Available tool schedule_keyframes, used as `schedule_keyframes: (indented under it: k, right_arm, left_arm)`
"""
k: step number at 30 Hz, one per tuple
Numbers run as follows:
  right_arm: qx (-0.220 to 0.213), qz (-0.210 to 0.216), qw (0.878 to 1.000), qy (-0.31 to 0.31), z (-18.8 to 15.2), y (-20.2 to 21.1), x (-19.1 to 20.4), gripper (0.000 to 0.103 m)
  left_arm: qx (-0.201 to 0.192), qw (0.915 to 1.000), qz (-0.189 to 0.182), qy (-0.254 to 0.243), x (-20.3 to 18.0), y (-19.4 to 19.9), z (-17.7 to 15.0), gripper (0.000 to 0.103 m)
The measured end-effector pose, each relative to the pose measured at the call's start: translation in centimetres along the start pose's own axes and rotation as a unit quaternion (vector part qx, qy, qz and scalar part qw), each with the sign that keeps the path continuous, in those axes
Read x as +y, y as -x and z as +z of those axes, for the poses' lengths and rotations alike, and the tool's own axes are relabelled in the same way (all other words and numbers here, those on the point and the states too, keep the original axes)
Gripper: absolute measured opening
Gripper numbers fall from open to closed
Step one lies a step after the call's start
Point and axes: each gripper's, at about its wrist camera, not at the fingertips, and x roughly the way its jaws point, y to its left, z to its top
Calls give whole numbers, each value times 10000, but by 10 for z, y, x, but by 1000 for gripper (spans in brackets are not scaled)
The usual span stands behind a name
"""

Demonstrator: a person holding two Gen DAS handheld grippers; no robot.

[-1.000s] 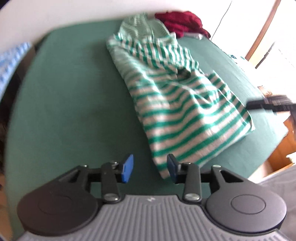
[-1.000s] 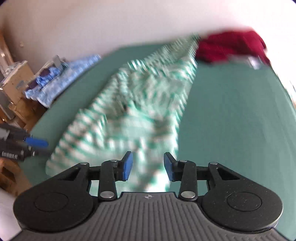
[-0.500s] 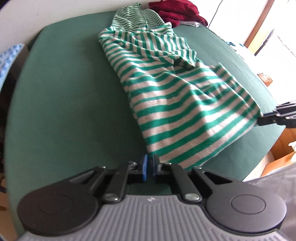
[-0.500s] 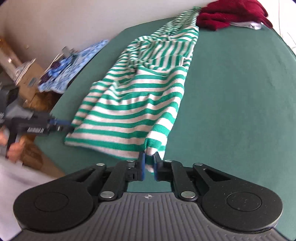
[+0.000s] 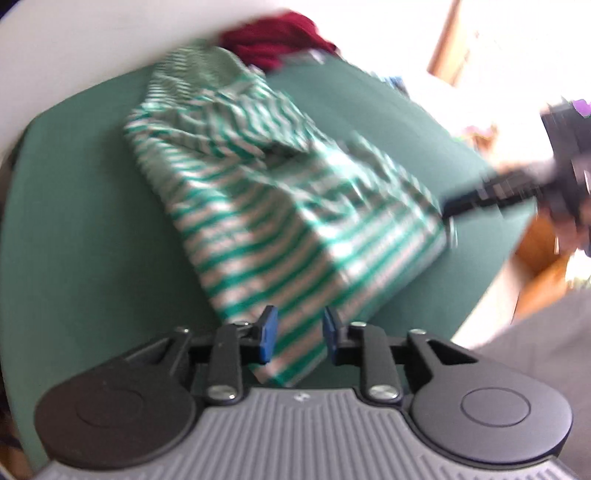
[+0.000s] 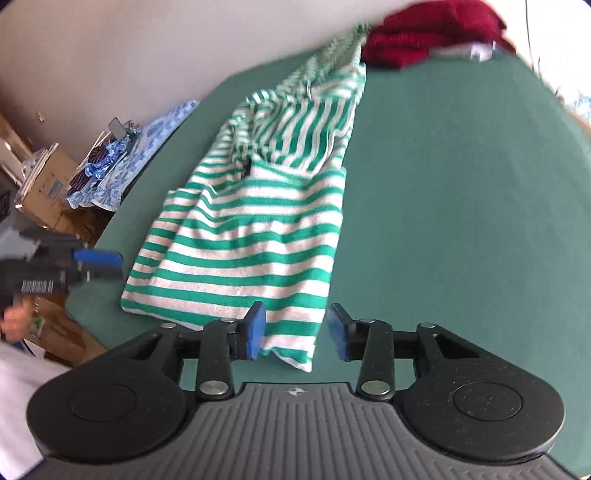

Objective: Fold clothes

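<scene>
Tabletop (image 6: pixel 461 184): green cloth, striped shirt (image 6: pixel 255 236) lying flat.
Surroundings: red garment (image 6: pixel 424 37) beyond collar; blue cloth (image 6: pixel 147 140) off edge.
Left gripper (image 5: pixel 295 334): jaws open over hem.
Right gripper (image 6: pixel 297 328): jaws open over hem.

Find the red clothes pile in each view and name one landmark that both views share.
Left wrist view: red pile at top centre, blurred, just beyond the far end of the striped garment.
Right wrist view: red pile at top right, again at the striped garment's far end.
Shared landmark: the striped garment on the green table.
</scene>
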Motion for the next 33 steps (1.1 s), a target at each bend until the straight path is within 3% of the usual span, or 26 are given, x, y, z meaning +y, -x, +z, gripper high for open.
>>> schedule_keyframes:
  k: [2,6,10,15,17,18,19,20,22,30,33]
  right_arm:
    - [119,14,9999,83,-1,-8,1,37]
    - [225,338,9992,-37,-2,-3,-3,37]
    - [327,77,9958,855,-10,12,5,40]
    - [589,-101,9815,1817,-23,-2,23,43]
    - [482,-194,9779,2027,-27,-8,30,42]
    - [398,-243,9769,2084,-28,-10,32,39]
    - [312,-296,9766,2107,-29,-12,32,34]
    - [254,-337,9763,2120,-30,-13,31,15]
    - [306,-339,9763,2113,-28,-12,29,8]
    - [741,-199,9571,2795,-23,-3,32,6]
    - [851,-288,9528,2900,-27,-10,32,6]
  left_arm:
    - [236,9987,58,-438,-12,-5,-10,27]
    - [306,9918,393,-1178,-22,1,-30,46]
    - [351,9783,1016,-1769,-19,-8,-35,48]
    - [170,9673,1168,-2243,-26,-19,-32,50]
    - [187,9666,1085,-2313,-26,-19,-30,40]
    - [259,9676,933,-2333,-24,-18,-29,26]
    - [322,9660,864,-2414,-23,-17,-30,20]
    - [385,9644,795,-2494,-22,-16,-30,18]
    - [553,9600,701,-2653,-18,-14,-30,12]
    - [804,9545,334,-2854,-6,-10,-25,12]
    - [810,9524,268,-2925,-12,-13,-29,7]
